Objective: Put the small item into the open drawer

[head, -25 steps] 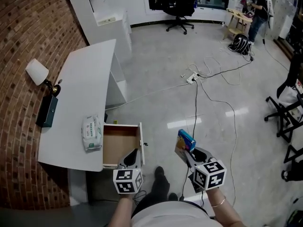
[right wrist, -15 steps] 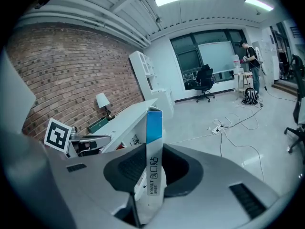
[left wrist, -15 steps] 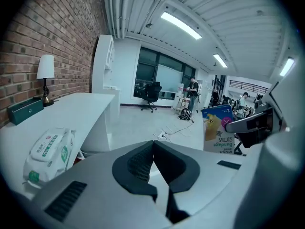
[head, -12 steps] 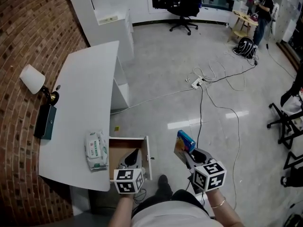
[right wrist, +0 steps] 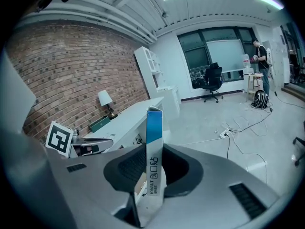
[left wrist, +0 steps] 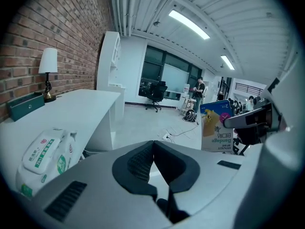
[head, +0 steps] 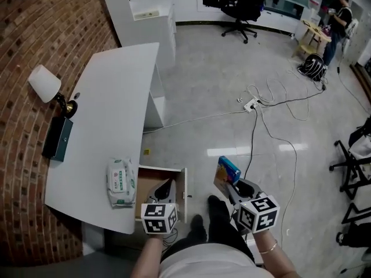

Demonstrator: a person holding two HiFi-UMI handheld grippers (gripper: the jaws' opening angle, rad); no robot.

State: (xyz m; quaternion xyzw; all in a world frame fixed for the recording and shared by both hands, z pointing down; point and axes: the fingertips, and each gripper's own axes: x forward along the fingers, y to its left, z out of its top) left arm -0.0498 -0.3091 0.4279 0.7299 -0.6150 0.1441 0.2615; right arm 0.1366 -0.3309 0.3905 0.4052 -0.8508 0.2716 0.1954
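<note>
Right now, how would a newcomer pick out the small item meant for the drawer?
Find the white desk along the brick wall and the open drawer at its near end. Right of the drawer, the right gripper clamps a thin upright box: blue-topped and orange, unlike the white-and-green wipes pack lying on the desk.

Left hand-held gripper (head: 164, 188) and right hand-held gripper (head: 231, 185) have grey shells, black ribbed pads (left wrist: 138, 162) and a white cube (head: 159, 218) of black square markers each; the person wears a white top (head: 203, 265)
</note>
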